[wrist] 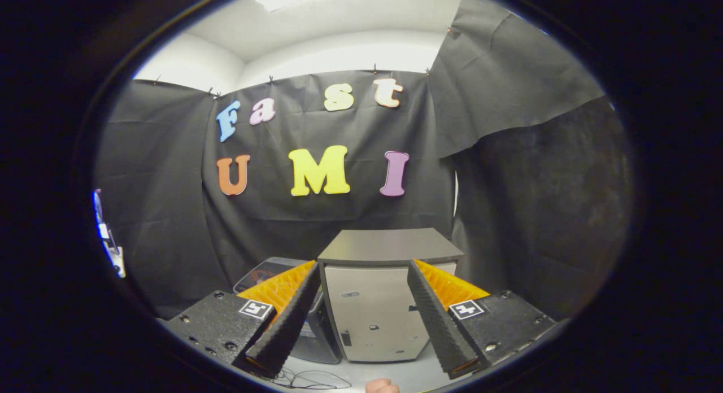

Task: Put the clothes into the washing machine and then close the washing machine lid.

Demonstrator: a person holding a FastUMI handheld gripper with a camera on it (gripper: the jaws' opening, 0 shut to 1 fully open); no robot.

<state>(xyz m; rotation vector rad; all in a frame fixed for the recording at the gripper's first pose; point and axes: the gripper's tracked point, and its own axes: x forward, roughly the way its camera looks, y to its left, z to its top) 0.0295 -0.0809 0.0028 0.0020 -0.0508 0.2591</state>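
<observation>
Gripper: we see the gripper (361,353) with its two fingers spread wide apart, gripping nothing; the air between them is bare.
Fingers: we note ridged inner faces on both fingers (288,319), and each finger block carries a small square black-and-white marker (255,309) on top.
Washing machine: we find the washing machine (379,302) just ahead of the fingers and framed between them, standing on a pale tabletop (418,376); it is a small boxy unit with a light grey front and a dark flat top.
Lid: we see the dark lid (390,246) lying flat on top of the machine, so its inside is hidden from us.
Front markings: we make out a few small dark marks on the machine's front panel, too small for us to read.
Second object: we see a dark rounded item with a clear top (270,269) just to the left of the machine, partly hidden behind the left finger; we cannot tell what it is or what it holds.
Cable: we see a thin dark cable (308,377) looped on the tabletop near the left fingertip.
Near edge: we glimpse a small pinkish shape (382,387) on the tabletop, nearer than the fingertips; we cannot tell what it is.
Wall: black cloth (169,212) hangs behind the machine.
</observation>
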